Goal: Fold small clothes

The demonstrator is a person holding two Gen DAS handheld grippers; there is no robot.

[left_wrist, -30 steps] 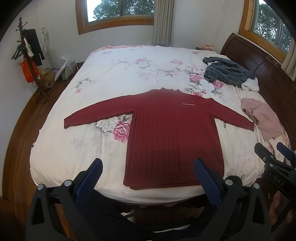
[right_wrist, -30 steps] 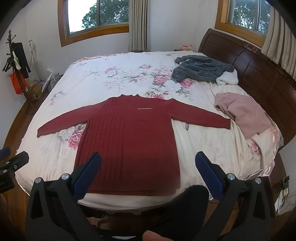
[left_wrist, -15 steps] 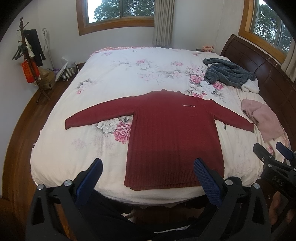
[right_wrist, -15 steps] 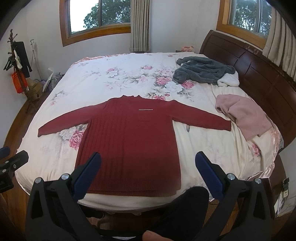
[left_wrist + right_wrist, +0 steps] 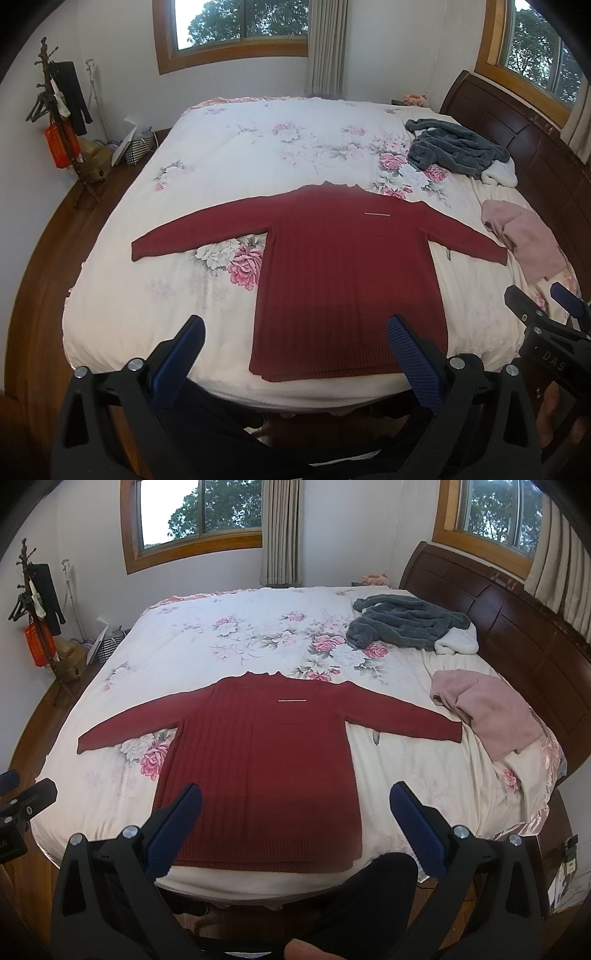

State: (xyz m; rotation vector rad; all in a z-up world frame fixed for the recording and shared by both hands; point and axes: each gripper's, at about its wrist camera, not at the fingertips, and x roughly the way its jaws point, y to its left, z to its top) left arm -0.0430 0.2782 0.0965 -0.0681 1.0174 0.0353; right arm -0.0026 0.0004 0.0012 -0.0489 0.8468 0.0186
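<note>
A dark red knit sweater lies flat on the floral bed, both sleeves spread out to the sides, hem toward me. My left gripper hovers open above the hem at the near edge of the bed, holding nothing. My right gripper is likewise open and empty, back from the hem. The right gripper shows at the right edge of the left wrist view, and the left gripper at the left edge of the right wrist view.
A grey fleece garment and a pink garment lie on the bed's right side by the dark wooden headboard. A coat stand is at the far left on the wood floor. A person's dark-clothed legs show below.
Both views shifted slightly; the sweater sits a little lower and closer in frame. Nothing on the bed moved, and both grippers stayed open.
</note>
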